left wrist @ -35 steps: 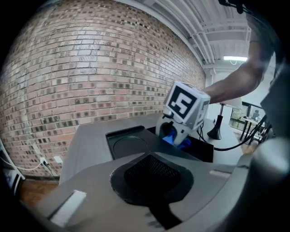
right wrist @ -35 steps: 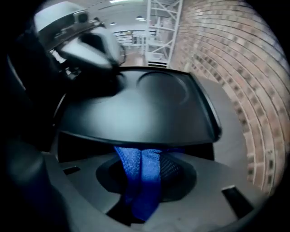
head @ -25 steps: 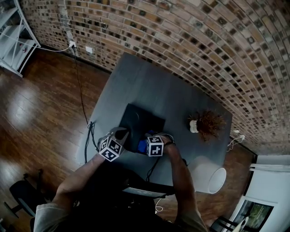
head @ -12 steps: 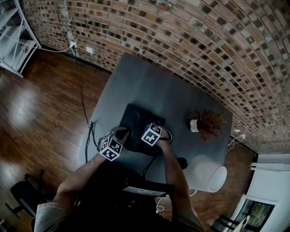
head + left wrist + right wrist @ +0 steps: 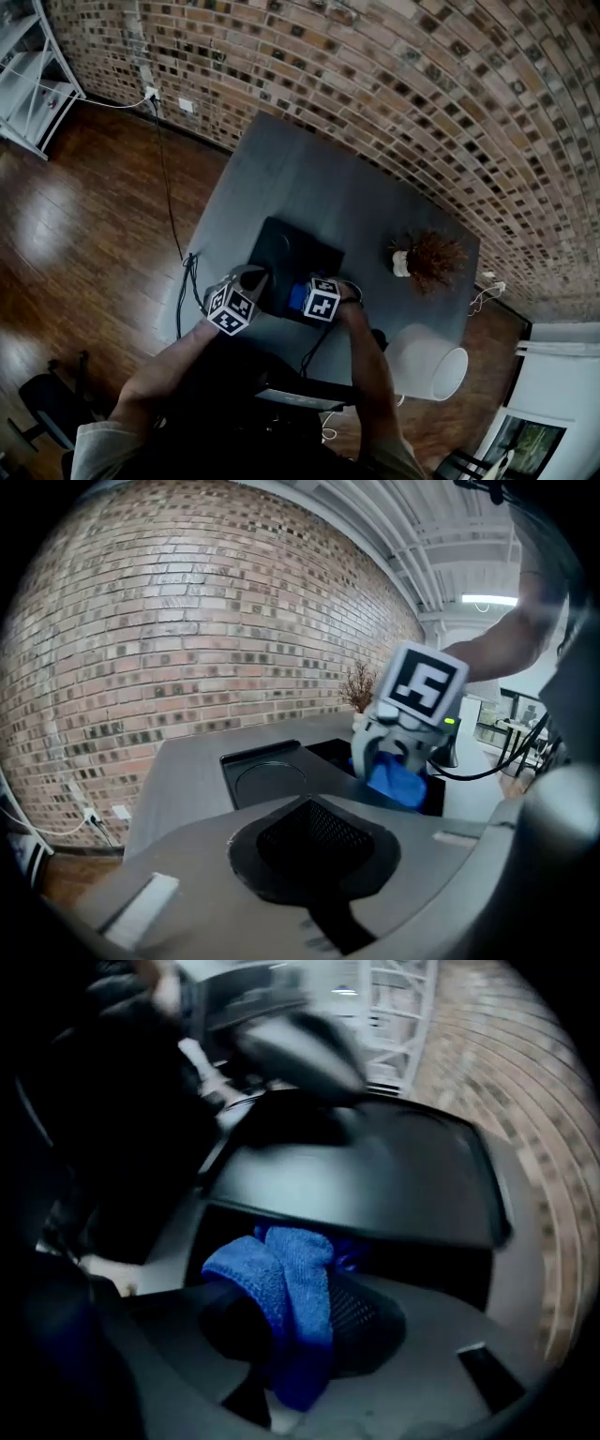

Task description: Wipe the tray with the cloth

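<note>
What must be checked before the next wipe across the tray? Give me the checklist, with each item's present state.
1. Blue cloth clamped in the right hand-held gripper: ok.
2. Cloth at the near edge of the black tray: ok.
3. Cloth pressed flat onto the tray: cannot tell, the close view is blurred.
4. Left hand-held gripper steadying the tray: cannot tell. It is shut, with nothing between its jaws, by the tray's left edge.
5. Tray surface ahead of the cloth bare: ok.
6. Potted plant standing apart from the tray: ok.
</note>
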A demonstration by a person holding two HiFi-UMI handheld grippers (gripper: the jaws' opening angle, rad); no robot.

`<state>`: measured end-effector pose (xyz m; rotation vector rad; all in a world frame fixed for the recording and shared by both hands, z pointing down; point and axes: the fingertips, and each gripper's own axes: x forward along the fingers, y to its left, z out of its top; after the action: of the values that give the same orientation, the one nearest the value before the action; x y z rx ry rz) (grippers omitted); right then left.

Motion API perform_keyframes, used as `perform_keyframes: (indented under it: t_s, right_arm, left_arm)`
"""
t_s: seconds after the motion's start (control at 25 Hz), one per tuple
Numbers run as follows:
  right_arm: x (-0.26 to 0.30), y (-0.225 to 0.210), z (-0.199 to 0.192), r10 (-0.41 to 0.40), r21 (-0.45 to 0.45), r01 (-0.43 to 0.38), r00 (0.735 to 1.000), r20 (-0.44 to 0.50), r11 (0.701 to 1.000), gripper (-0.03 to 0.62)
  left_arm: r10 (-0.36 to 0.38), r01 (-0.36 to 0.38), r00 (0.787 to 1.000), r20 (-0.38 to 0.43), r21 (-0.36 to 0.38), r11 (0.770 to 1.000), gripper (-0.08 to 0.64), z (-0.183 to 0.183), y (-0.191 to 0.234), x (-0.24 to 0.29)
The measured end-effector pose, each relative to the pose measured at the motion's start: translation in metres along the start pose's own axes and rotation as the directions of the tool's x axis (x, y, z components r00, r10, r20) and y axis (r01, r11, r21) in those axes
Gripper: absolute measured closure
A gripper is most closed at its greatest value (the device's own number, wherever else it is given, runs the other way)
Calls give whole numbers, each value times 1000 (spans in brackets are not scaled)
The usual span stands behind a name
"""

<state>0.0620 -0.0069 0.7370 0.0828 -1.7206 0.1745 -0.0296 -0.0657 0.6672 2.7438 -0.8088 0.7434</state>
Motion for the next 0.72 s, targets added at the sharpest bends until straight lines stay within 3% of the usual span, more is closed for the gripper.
perform_keyframes:
  t_s: [0.04, 0.08, 0.12, 0.16, 0.2, 0.24, 0.28, 0.36, 0.44, 0.52, 0.56, 0.64, 0.72]
  right_arm:
    - [-6, -31, -8, -92, 183, 89, 996, 8, 979, 453]
    - [-14, -62, -18, -187, 370, 171, 982, 8, 913, 453]
    - [-20, -89, -27, -271, 533, 227, 963, 4, 815, 452]
    - [-24, -109, -34, -329, 653, 249, 944, 0, 715, 452]
    - [-23, -119, -37, -356, 725, 250, 934, -7, 641, 452]
    - [-19, -123, -39, -366, 754, 257, 930, -24, 605, 450]
    - [-14, -125, -38, -374, 745, 284, 926, -50, 604, 449]
    - [-9, -124, -28, -400, 650, 358, 912, -90, 671, 449]
    - [-5, -113, -12, -360, 503, 339, 931, -60, 795, 450]
    - [-2, -84, 4, -237, 321, 230, 971, -16, 919, 448]
    - [0, -64, 8, -170, 215, 170, 985, -16, 962, 448]
    - [4, -17, 13, -56, -14, 56, 997, -48, 998, 448]
    - [7, 31, 14, 34, -223, -53, 995, -91, 973, 446]
  left_arm:
    - [0, 0, 1000, -1, 2, 1000, 557, 0, 0, 0]
    - [0, 0, 1000, -2, 3, 1000, 557, 0, 0, 0]
    - [1, -1, 1000, -3, 4, 1000, 557, -1, 0, -1]
    - [2, -2, 1000, -5, 3, 1000, 557, -1, 0, -1]
    - [2, -2, 1000, -5, 3, 1000, 557, -1, -1, 0]
    - [1, -1, 1000, -5, 2, 1000, 557, -1, -1, 0]
    - [0, 0, 1000, -5, 3, 1000, 557, 0, -2, 0]
    - [-2, 2, 1000, -3, 5, 1000, 557, 1, -1, 0]
    - [-1, 1, 1000, -1, 6, 1000, 557, 2, 1, 1]
    - [2, -2, 1000, 0, 3, 1000, 557, 1, 1, 0]
    - [3, -3, 1000, -1, 1, 1000, 557, 0, 1, 0]
    - [1, -1, 1000, -3, 2, 1000, 557, 0, 0, 0]
    - [1, -1, 1000, -4, 4, 1000, 557, 0, 0, 0]
